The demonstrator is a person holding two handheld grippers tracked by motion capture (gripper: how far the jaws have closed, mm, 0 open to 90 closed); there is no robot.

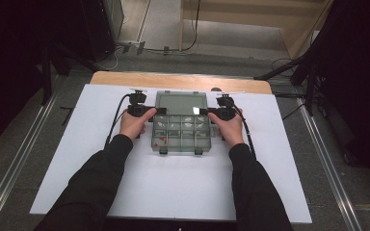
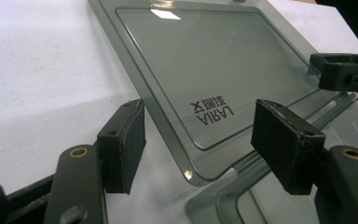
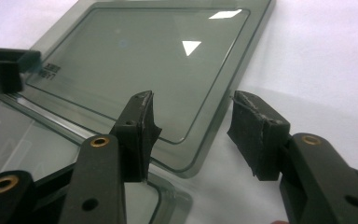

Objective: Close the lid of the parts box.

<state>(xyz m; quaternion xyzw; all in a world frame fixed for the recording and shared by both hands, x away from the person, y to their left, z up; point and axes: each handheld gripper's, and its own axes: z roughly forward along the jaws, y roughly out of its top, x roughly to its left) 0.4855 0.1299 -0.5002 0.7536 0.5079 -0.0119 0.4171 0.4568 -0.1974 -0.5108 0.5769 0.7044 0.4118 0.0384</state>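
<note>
- Nearest the high camera: two dark sleeves (image 1: 94, 185) rising from the bottom edge, forearms angled inward toward the middle of the white table (image 1: 173, 187).
- At left, left hand (image 1: 136, 124) wrapped round the left gripper (image 1: 158, 111), tips pointing inward at the left rear corner of the clear compartment box (image 1: 181, 134).
- In the left gripper view, jaws spread, pads apart with the near corner of the open lid (image 2: 214, 70) lying between them; no pad pressing on the plastic, nothing pinched.
- Printed lettering (image 2: 211, 111) on the lid pane, seen upside down.
- In the middle, box lying flat on the white table, lid folded back away from the person and resting on the table surface, two latches (image 1: 164, 150) on the near edge.
- Small red bits (image 1: 161, 140) in a left-hand near compartment; pale contents in other cells, too small to tell.
- At right, right hand (image 1: 230, 129) holding the right gripper (image 1: 203, 111), tips at the right rear corner of the box.
- In the right gripper view, jaws likewise spread, one pad over the lid's corner, the other over bare table beside it; nothing gripped.
- Far jaw of the left gripper visible at that view's left edge.
</note>
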